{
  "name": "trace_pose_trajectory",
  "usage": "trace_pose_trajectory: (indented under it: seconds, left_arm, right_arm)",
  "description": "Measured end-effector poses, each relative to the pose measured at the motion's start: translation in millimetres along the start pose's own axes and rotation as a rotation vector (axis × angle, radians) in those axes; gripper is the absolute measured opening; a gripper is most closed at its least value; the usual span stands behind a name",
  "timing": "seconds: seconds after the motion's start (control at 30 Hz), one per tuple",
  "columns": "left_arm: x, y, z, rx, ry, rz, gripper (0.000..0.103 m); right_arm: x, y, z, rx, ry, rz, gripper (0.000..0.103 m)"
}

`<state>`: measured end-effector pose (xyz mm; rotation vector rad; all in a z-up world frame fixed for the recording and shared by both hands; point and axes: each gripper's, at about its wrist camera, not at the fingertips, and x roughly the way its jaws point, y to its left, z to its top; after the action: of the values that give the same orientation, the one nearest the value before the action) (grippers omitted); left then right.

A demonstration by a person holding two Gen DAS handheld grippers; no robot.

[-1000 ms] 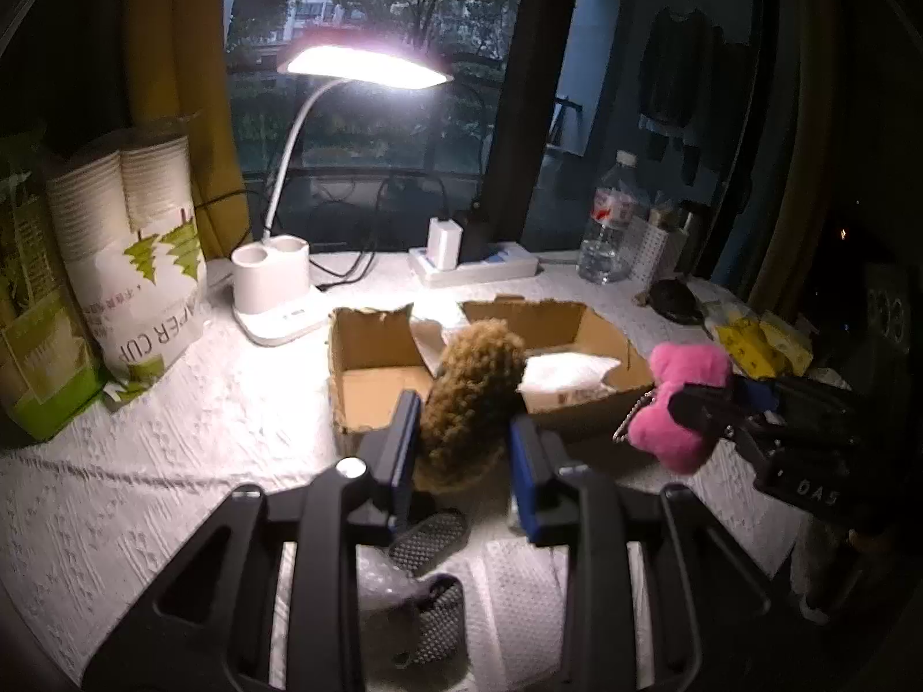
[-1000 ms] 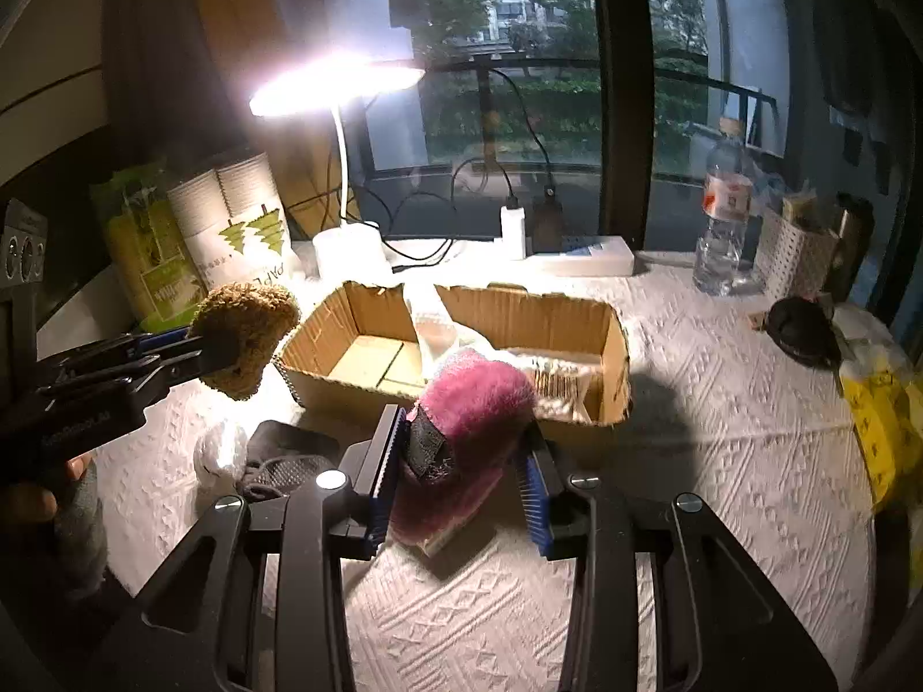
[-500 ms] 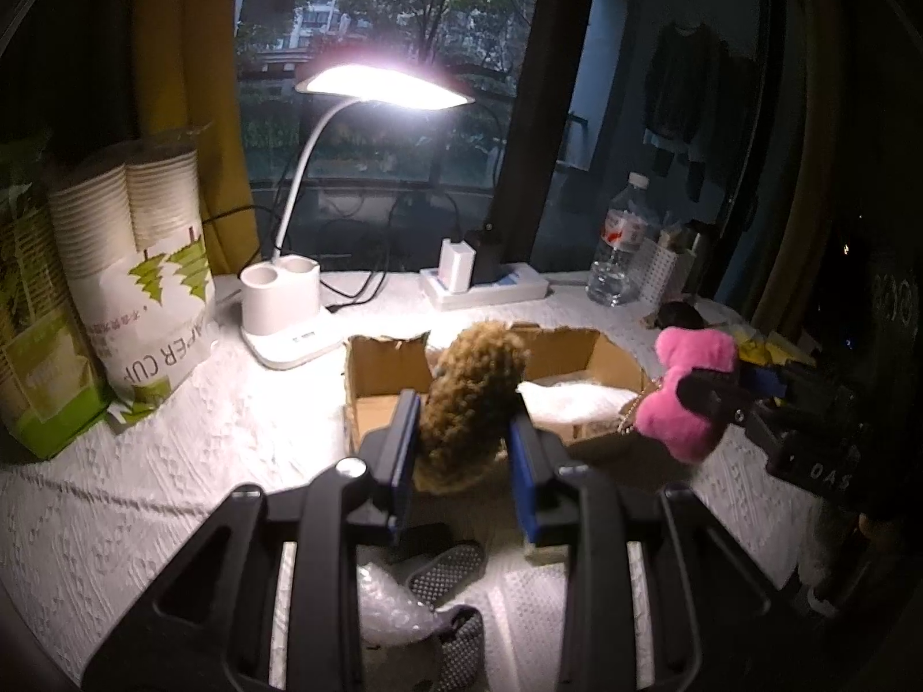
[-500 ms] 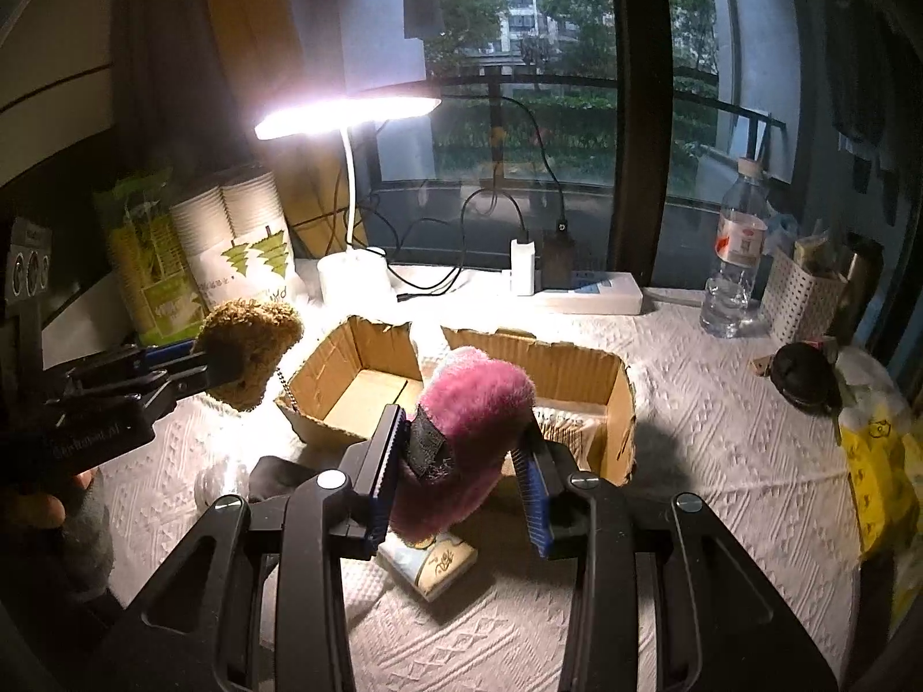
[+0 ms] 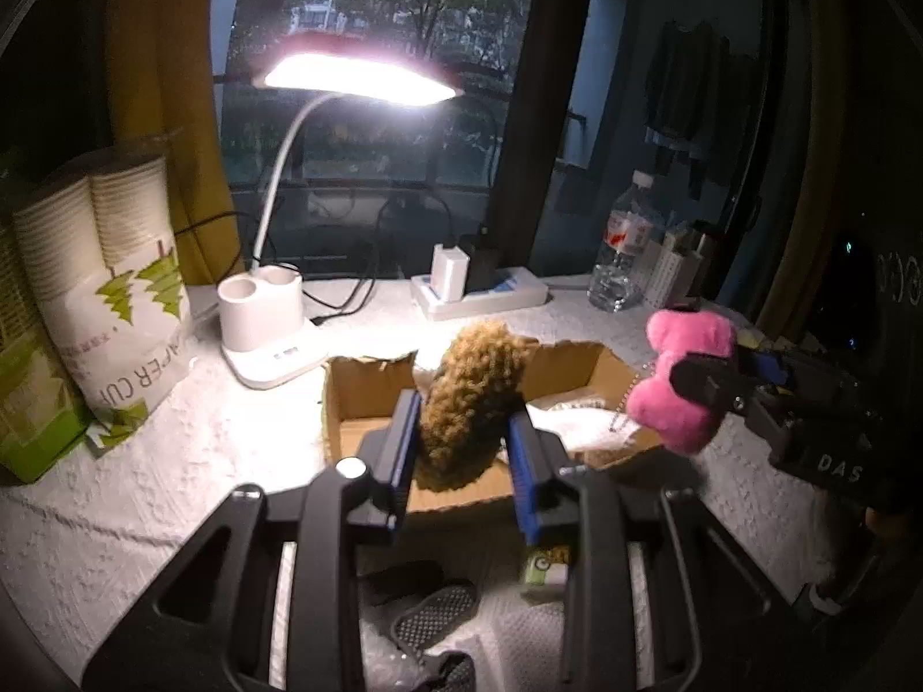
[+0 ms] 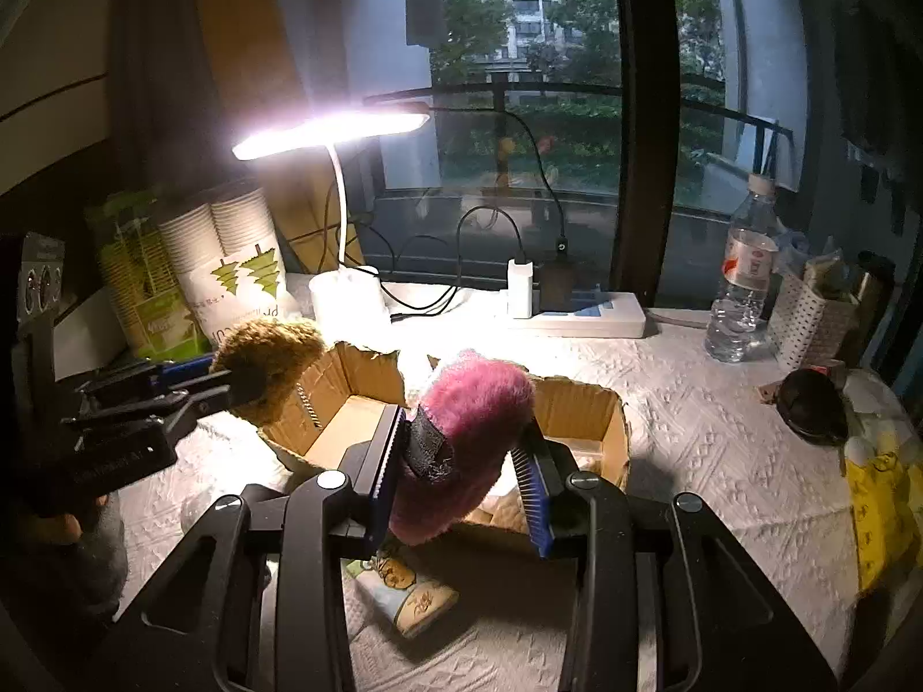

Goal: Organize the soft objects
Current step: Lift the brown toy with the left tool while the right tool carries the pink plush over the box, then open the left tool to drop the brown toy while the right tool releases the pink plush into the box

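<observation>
My left gripper (image 5: 461, 450) is shut on a brown fuzzy plush (image 5: 470, 398) and holds it in the air near the front of an open cardboard box (image 5: 369, 386). My right gripper (image 6: 458, 473) is shut on a pink fuzzy plush (image 6: 473, 432) and holds it above the box's front wall (image 6: 582, 403). Each gripper shows in the other's view: the right with the pink plush (image 5: 683, 380), the left with the brown plush (image 6: 268, 366). White soft material (image 5: 568, 418) lies inside the box.
A lit white desk lamp (image 5: 262, 328), a bag of paper cups (image 5: 109, 294), a power strip (image 5: 481, 294) and a water bottle (image 6: 744, 288) stand at the back. Dark mesh items (image 5: 432, 611) and a small packet (image 6: 404, 594) lie before the box. A white patterned cloth (image 6: 721, 461) covers the table.
Both grippers have risen with their plushes still held, so the table and box sit lower and farther in both views.
</observation>
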<state>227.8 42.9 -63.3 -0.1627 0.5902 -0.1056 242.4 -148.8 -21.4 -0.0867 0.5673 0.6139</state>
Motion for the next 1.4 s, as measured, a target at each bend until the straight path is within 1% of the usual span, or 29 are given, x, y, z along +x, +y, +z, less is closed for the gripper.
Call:
trace_pose_trajectory:
  seconds: [0.27,0.63,0.77,0.97,1.03,1.1,1.2,1.23,1.33,1.4]
  left_arm:
    - [31,-5,-2,-0.006,0.053,0.006,0.03]
    - [76,-4,-16,-0.024,0.158,0.014,0.03]
    - [87,-3,-20,-0.032,0.197,0.011,0.031]
    - [95,-1,-23,-0.037,0.229,0.01,0.032]
    - [96,-2,-23,-0.032,0.233,0.014,0.034]
    - [96,-1,-22,-0.03,0.235,0.018,0.035]
    - [93,-1,-22,-0.027,0.227,0.02,0.035]
    - [91,-1,-21,-0.025,0.223,0.022,0.036]
    - [84,-1,-21,-0.032,0.205,0.021,0.062]
    - [78,0,-20,-0.041,0.188,0.02,0.062]
  right_arm:
    - [30,-10,1,0.008,0.036,0.048,0.039]
    - [75,-15,-9,0.029,0.113,0.111,0.039]
    - [88,-16,-13,0.031,0.138,0.126,0.039]
    - [102,-15,-20,0.034,0.178,0.132,0.04]
    - [102,-17,-21,0.044,0.178,0.126,0.044]
    - [101,-19,-20,0.06,0.172,0.113,0.055]
    - [98,-23,-19,0.076,0.163,0.104,0.055]
    - [97,-23,-19,0.075,0.162,0.1,0.055]
    - [91,-22,-18,0.072,0.154,0.093,0.055]
    - [86,-22,-19,0.074,0.148,0.086,0.055]
